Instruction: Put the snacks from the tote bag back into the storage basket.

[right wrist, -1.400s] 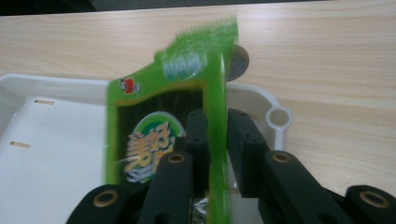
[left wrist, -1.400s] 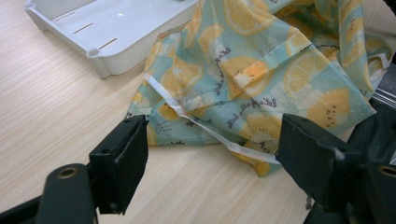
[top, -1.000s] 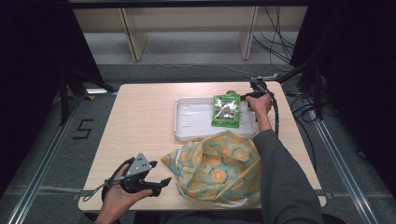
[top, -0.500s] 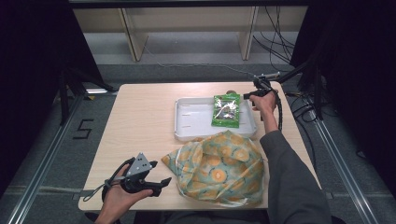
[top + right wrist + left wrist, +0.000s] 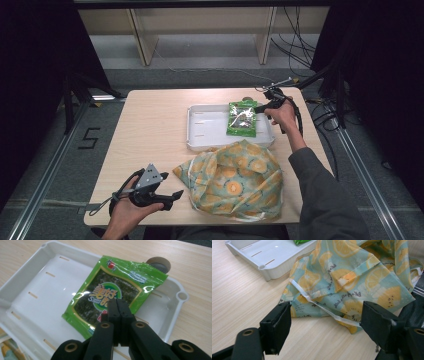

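Two grippers sit far apart on this table, and the coming move turns on which one is nearer to what. The right gripper [image 5: 119, 305] hangs over the far right end of the white tray [image 5: 197, 142], its jaws pressed flat together with nothing between them; they have just been closing, and the green snack packet [image 5: 110, 292] lies free below and just ahead of the tips, flat on the tray floor. In the high view the packet [image 5: 242, 118] rests at the right end of the tray, its long axis running from the near rim toward the far rim, and the right gripper [image 5: 262, 107] stands at its far right corner, so this hand is plainly the nearer one to it. The left gripper [image 5: 172, 196] waits at the near left corner of the table [image 5: 145, 125], jaws spread wide and empty, pointing toward the fruit-print cloth bag [image 5: 235, 180] that lies crumpled just beside it, between it and the tray. From the left gripper view the bag's white-trimmed edge [image 5: 322, 308] runs slantwise across the gap between the jaws, a little ahead of them, not yet touched. I judge the bag to be the left hand's business and the packet the right's.
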`<state>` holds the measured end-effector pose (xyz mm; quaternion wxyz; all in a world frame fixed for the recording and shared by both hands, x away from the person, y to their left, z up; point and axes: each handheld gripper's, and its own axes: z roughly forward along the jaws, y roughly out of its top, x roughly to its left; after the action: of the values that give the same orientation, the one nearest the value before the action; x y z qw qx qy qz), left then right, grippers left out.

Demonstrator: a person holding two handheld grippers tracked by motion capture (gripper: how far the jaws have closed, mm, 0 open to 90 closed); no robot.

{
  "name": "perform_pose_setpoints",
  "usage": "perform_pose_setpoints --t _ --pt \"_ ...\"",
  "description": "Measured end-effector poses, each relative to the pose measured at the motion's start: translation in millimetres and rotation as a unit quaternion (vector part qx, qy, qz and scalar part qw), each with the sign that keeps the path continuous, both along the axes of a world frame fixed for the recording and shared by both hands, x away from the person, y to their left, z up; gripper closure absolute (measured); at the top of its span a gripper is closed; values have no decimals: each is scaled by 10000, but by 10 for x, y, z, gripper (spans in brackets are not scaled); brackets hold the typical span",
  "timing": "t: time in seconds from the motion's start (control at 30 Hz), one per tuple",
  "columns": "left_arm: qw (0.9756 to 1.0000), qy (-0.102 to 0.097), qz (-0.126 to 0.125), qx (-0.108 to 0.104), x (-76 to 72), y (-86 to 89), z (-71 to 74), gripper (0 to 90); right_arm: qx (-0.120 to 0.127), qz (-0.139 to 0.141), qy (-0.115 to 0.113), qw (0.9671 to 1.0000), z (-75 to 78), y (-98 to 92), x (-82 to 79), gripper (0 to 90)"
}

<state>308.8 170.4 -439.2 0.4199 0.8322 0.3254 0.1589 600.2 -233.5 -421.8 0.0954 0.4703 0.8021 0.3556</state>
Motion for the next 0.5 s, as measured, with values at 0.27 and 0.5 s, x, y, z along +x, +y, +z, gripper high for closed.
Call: perform_pose_setpoints --t 0.27,0.5 --pt "10000 16 61 -37 -5 2 2 241 16 179 -122 9998 57 3 -174 900" --pt "10000 -8 39 -49 7 9 1 241 -27 461 -292 9985 147 -69 -365 900"
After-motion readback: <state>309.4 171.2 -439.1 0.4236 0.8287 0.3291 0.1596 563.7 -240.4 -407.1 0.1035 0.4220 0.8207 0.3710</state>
